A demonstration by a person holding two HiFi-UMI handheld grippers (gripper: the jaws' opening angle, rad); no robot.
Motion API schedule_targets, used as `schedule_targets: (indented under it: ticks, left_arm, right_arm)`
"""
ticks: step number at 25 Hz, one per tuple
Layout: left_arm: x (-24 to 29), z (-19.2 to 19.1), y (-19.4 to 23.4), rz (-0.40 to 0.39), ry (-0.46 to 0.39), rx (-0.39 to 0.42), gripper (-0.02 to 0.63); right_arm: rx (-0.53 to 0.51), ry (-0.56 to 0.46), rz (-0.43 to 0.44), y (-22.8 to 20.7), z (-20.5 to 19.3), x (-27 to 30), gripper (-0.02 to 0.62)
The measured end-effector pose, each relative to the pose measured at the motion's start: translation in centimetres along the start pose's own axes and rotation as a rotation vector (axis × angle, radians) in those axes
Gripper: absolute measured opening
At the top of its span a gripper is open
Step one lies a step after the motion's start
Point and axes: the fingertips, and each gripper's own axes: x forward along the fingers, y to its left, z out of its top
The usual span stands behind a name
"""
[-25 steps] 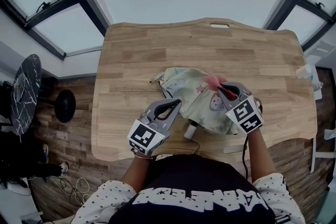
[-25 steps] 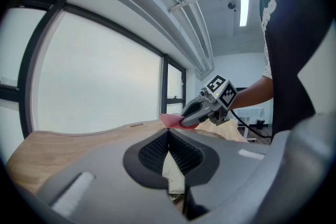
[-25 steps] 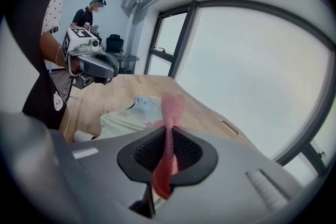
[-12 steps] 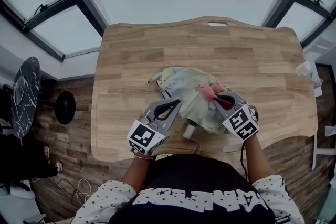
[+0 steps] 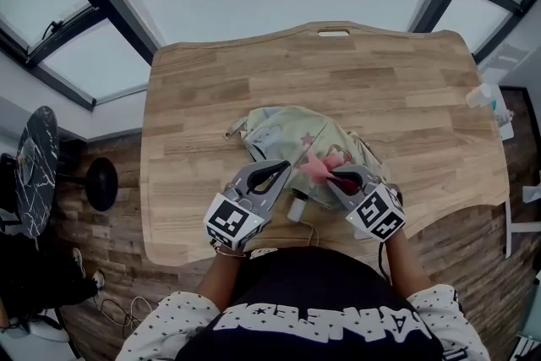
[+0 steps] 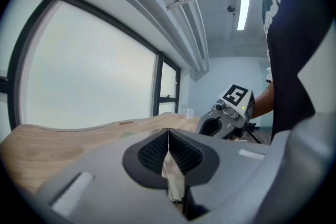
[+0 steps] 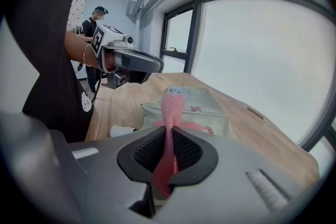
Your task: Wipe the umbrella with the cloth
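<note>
Pinching pink cloth (image 5: 317, 167) on star-printed umbrella (image 5: 283, 135), right gripper (image 5: 331, 177); shirt lettering (image 5: 321, 319) illegible.

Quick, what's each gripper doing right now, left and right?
Left gripper: closed, apparently pinching fabric of the umbrella.
Right gripper: closed on the pink cloth.

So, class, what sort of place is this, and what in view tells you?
Probably an office or workroom: a wooden table stands beside large windows, with a strip light on the ceiling.
</note>
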Motion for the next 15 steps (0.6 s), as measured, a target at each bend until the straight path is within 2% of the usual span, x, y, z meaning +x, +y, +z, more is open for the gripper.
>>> schedule_targets:
  ticks: [15]
  left_arm:
    - [1.3, 0.2, -2.1, -0.032, -0.006, 0.003, 0.002]
  right_arm:
    - [-0.018, -0.004, 0.184, 6.0, -1.0, -0.7, 0.044]
